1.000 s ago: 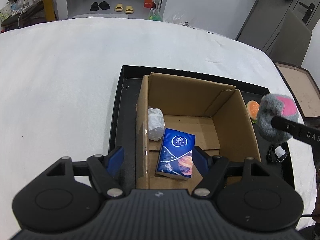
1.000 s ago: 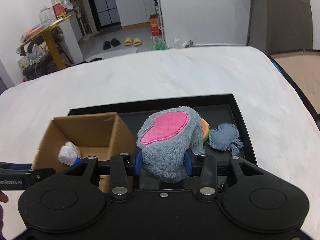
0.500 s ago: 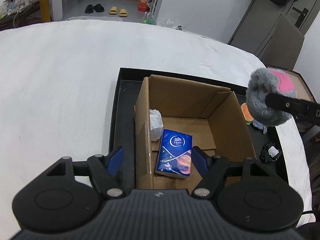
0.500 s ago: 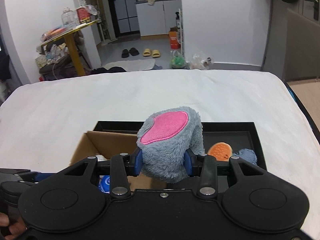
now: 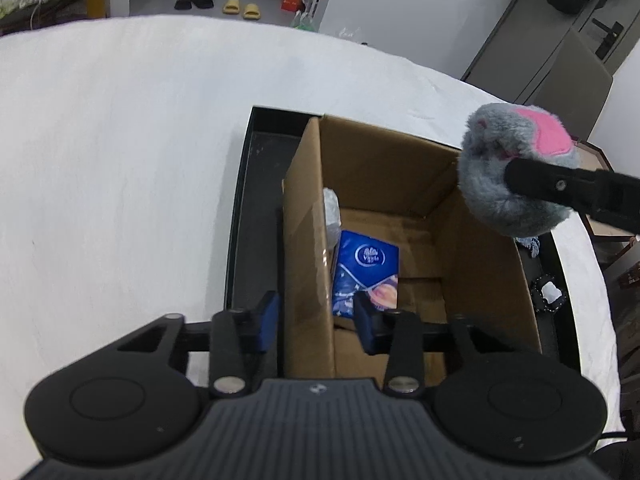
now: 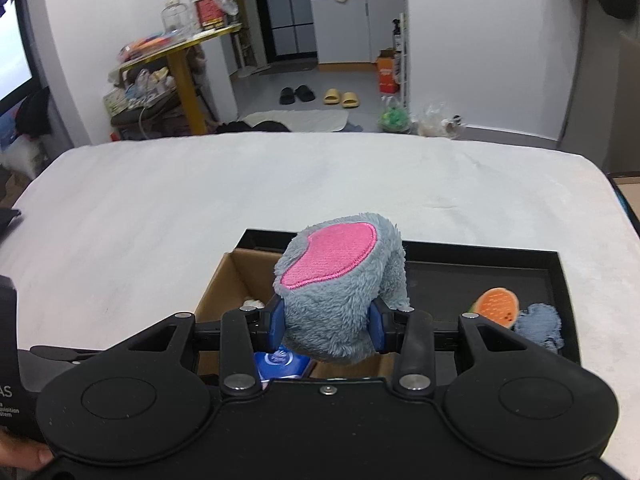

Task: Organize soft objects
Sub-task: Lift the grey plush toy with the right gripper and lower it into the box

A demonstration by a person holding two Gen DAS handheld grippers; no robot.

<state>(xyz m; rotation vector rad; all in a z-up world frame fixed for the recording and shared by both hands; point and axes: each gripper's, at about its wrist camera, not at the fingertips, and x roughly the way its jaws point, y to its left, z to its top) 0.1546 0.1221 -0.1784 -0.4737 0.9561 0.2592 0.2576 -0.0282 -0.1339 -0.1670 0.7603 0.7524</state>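
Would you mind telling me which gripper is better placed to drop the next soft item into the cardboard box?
Right. The right gripper already clamps the grey plush toy above the cardboard box; the left gripper straddles the box's wall, having just closed in.

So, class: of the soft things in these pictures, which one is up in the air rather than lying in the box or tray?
The grey plush with the pink patch: the right claw grips it above the box.

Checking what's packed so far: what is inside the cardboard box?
Inside the cardboard box: a blue tissue pack standing against the left wall, with a crumpled white plastic bag behind it. The near floor is hidden by the left gripper.
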